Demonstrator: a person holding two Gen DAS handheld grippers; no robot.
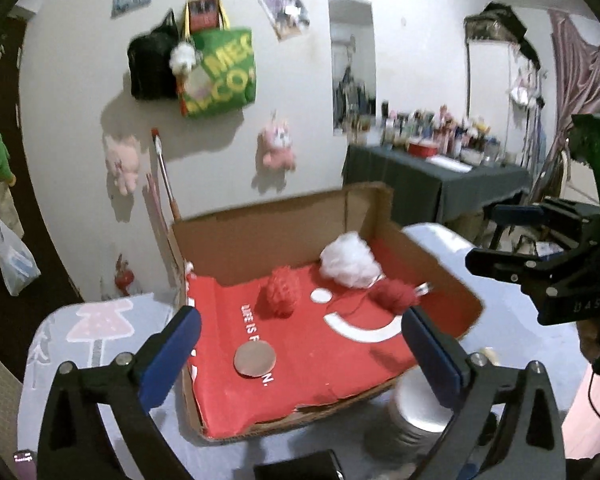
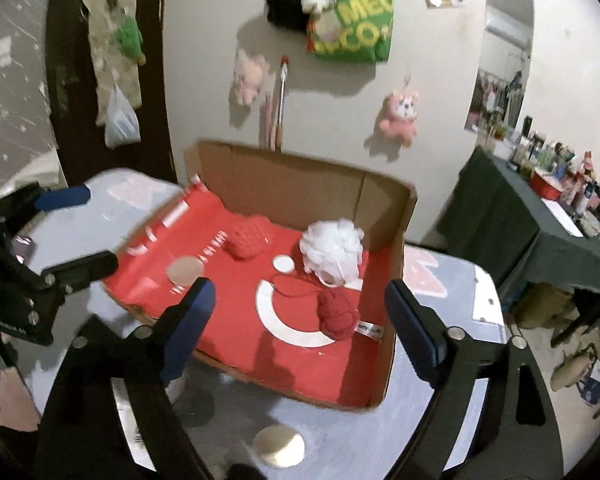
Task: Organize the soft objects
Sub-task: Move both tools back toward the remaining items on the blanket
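We see the left gripper (image 1: 300,344) at the bottom of the left wrist view with its jaws spread wide and nothing between the blue pads. The right gripper (image 2: 300,324) sits low in the right wrist view, its jaws also wide and empty. Each gripper shows at the edge of the other's view, the right one at the right edge of the left wrist view, the left one at the left edge of the right wrist view.

Beyond both pairs of jaws stands an open cardboard box (image 1: 260,232) with a red printed floor, resting on the table (image 1: 100,320), which wears a pale patterned cloth. Inside the box, a white mesh bath pouf (image 2: 332,248) lies near the far right corner. Just in front of it lies a red ball of yarn (image 2: 338,314), a loose strand trailing leftward. A red knitted piece (image 2: 248,240) sits further left, apart from both. A round beige disc (image 1: 255,359) lies on the red floor nearer to us.

On the wall behind hang a green tote bag (image 1: 220,72) and a pink plush toy (image 1: 278,148).
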